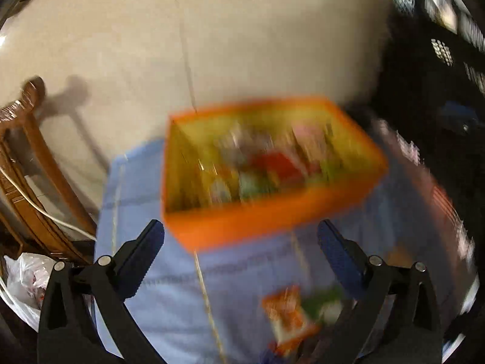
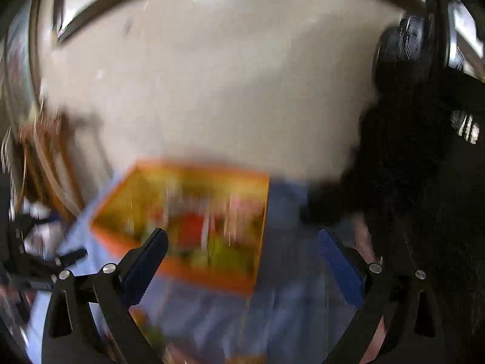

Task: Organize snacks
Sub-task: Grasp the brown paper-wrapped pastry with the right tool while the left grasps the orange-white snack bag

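Observation:
An orange box (image 1: pixel 266 221) with a yellow-green inside holds several snack packets and stands on a light blue cloth (image 1: pixel 169 297). Both views are blurred by motion. My left gripper (image 1: pixel 241 230) is open and empty, just in front of the box's near wall. An orange and white snack packet (image 1: pixel 288 315) lies on the cloth below it, near the right finger. In the right wrist view the box (image 2: pixel 194 273) lies ahead and to the left. My right gripper (image 2: pixel 242 238) is open and empty, above the box's near right corner. The left gripper (image 2: pixel 36 267) shows at the left edge.
A wooden chair (image 1: pixel 33 182) with a white cable stands left of the table, with a white plastic bag (image 1: pixel 24 285) below it. A person in dark clothes (image 2: pixel 409 166) stands at the right. More snack packets (image 2: pixel 148 327) lie blurred on the cloth's near part.

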### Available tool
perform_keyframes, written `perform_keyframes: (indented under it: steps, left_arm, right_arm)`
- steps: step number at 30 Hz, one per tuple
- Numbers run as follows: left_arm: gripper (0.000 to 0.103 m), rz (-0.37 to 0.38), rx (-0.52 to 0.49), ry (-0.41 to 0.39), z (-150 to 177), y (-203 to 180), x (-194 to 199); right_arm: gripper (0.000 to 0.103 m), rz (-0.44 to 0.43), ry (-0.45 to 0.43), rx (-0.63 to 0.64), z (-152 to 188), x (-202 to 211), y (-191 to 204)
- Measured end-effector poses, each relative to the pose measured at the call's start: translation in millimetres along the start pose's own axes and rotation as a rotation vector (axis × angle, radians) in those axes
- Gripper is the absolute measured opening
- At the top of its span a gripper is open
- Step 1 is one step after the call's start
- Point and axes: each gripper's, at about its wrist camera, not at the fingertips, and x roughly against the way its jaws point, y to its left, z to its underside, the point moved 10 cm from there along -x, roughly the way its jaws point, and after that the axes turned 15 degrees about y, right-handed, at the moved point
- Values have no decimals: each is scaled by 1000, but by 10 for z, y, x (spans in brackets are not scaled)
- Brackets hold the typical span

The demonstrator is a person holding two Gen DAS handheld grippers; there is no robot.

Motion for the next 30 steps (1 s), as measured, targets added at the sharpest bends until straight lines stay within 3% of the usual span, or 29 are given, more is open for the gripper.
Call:
perform_keyframes:
  steps: [4, 8, 14, 16, 18, 21, 23, 26, 28, 29, 30]
  left_arm:
    - [99, 31, -115, 156, 641, -227, -591]
    - [99, 54, -170, 254, 946, -339, -1008]
    - [99, 101, -110, 338, 975, -310, -1323]
    - [99, 126, -131, 353, 976, -369, -1375]
    - [99, 87, -177, 358, 983, -409, -1399]
    - [99, 32, -232, 369, 938, -429, -1483]
    - [99, 34, -241, 375, 898, -446, -1510]
    - [99, 62, -223, 374, 824, -433, -1569]
    - [92, 99, -194, 375, 801, -418, -1595]
    - [77, 94, -189, 362, 776, -386, -1583]
    - [63, 102, -189, 349, 743, -381, -1552]
  right_arm:
    - [99, 35, 238, 2, 1024, -691, -86]
    - [99, 37, 357, -8, 1627, -1073, -95]
    - [99, 31, 398, 74, 1960, -1333, 24]
    - [99, 40, 419, 88, 2035, -1399, 45]
    - [99, 61, 431, 95, 2112, -1461, 43]
    - [99, 17, 420, 11, 2134, -1438, -25]
    - [99, -19, 424, -52, 2178, -1446, -72]
    - [99, -3, 413, -32, 2202, -1454, -53]
    - [94, -9, 408, -43, 2200, -1466, -59]
    - [75, -7, 403, -49, 2199, -1435, -49]
    - [46, -12, 390, -44, 2174, -1394, -29]
